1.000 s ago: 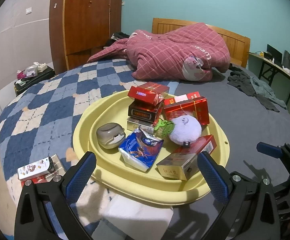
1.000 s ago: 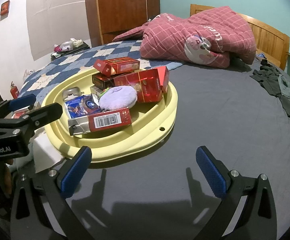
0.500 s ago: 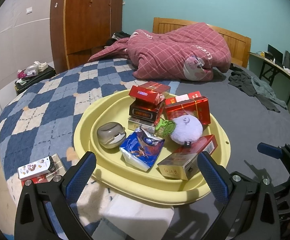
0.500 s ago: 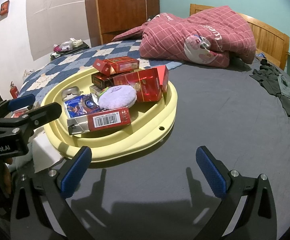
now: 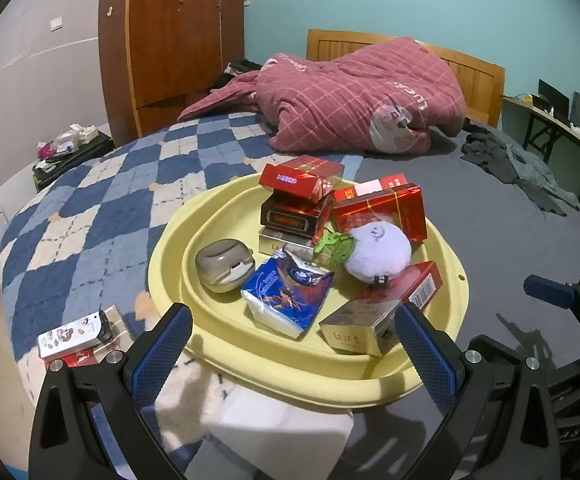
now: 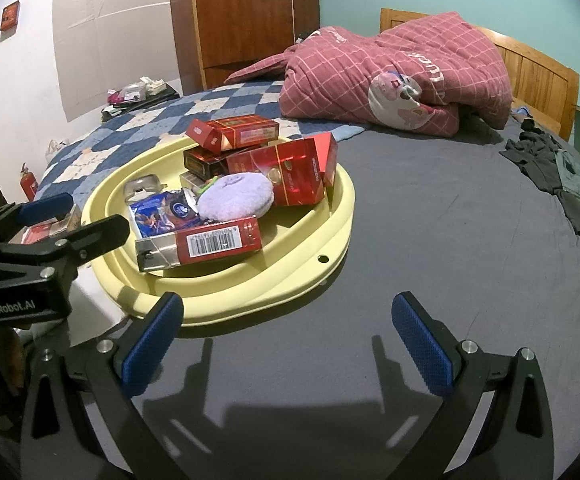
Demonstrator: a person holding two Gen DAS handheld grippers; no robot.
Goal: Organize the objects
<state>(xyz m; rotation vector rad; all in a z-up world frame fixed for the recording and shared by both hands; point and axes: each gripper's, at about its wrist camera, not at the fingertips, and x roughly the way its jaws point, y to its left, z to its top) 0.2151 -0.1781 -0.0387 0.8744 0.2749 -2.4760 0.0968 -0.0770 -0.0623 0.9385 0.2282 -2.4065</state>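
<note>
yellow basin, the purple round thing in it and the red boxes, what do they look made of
Yellow basin: looks like moulded plastic, with a smooth matte rim and a small punched hole in it.
Purple round thing: soft plush fabric, with a fuzzy surface and a small sewn tag.
Red boxes: probably card wrapped in glossy film, since they show sharp reflections and foil-like gold ends.

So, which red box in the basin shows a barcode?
The flat red-and-gold box at the basin's near edge; its barcode faces up. The others show none.

Both wrist views low, near, sharing yellow basin [image 5: 170, 240].
</note>
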